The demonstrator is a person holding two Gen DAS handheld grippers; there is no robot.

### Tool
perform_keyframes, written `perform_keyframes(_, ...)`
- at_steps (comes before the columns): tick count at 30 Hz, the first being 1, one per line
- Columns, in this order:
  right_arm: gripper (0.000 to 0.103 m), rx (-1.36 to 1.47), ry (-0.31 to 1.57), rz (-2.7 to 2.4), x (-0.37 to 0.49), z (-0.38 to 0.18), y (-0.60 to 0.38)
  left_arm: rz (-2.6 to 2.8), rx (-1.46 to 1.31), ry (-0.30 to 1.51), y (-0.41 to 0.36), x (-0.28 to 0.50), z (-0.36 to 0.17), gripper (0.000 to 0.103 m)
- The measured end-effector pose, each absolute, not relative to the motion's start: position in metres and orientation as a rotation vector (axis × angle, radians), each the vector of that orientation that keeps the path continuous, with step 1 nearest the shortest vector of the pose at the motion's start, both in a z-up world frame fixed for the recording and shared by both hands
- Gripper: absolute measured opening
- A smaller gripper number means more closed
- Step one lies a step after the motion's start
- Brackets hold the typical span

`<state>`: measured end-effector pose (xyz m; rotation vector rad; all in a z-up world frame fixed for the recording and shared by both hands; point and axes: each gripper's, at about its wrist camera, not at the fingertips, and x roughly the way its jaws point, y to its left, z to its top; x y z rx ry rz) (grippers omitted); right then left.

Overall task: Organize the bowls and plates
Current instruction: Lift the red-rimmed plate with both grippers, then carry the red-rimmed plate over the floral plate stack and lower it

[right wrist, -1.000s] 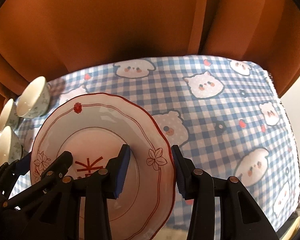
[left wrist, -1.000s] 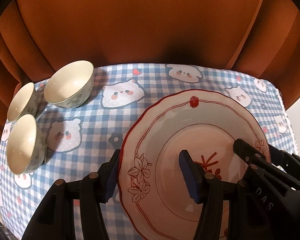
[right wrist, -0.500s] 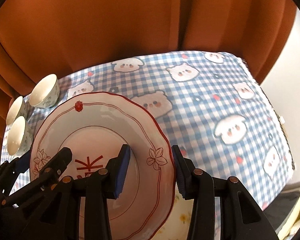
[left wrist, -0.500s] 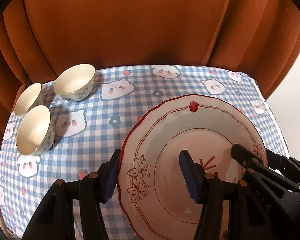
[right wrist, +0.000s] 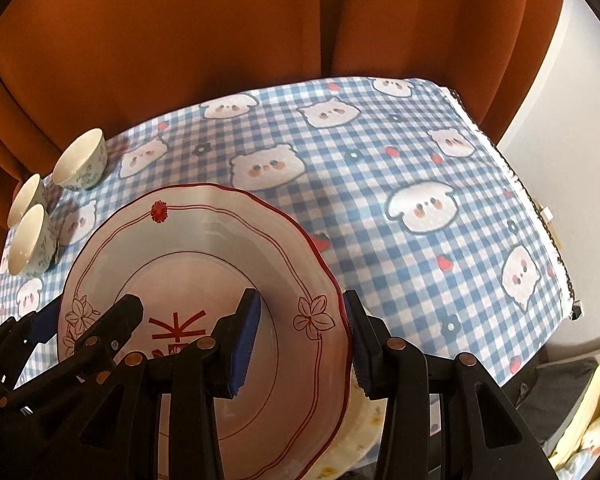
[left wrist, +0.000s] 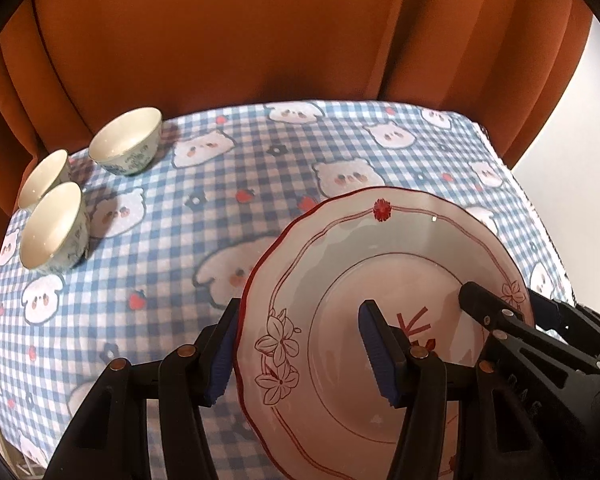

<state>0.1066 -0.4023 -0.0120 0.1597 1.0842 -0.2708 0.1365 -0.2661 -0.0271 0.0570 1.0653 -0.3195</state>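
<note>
A white plate with a red rim and flower prints (left wrist: 380, 264) (right wrist: 204, 248) is held up above the checked tablecloth. My left gripper (left wrist: 300, 352) is shut on its left rim, one finger under and one on top. My right gripper (right wrist: 300, 340) is shut on its right rim in the same way. Three small white bowls (left wrist: 126, 146) (left wrist: 54, 226) (left wrist: 44, 178) stand at the table's far left; they also show in the right wrist view (right wrist: 80, 160). A pale plate with yellow flowers (right wrist: 356, 440) shows below the held plate, near the front edge.
The blue-and-white checked tablecloth (right wrist: 400, 160) with bear faces covers the table. An orange curtain (left wrist: 260, 32) hangs close behind it. The table's right edge (right wrist: 540, 220) drops off beside a pale wall.
Both grippers have risen and drawn back with the plate between them. More of the table shows, and the bowls look smaller and farther away.
</note>
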Motion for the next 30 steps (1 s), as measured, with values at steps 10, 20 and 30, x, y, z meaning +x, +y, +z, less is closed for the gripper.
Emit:
perform_keyframes(10,0.046,0.142,1.135,-0.208,0.093,-0.041,-0.438,-0.259,0.056,1.150,-0.300,0.117,-0.062,0.058)
perform_keyframes(20,0.046,0.116,1.213,-0.111,0.094,-0.077,-0.455,-0.162,0.045,1.199,-0.313,0.108,-0.086,0.058)
perform_keyframes(30,0.046,0.088,1.235,-0.057,0.097,-0.088,-0.459,-0.111,0.050,1.194,-0.319,0.102,-0.092,0.058)
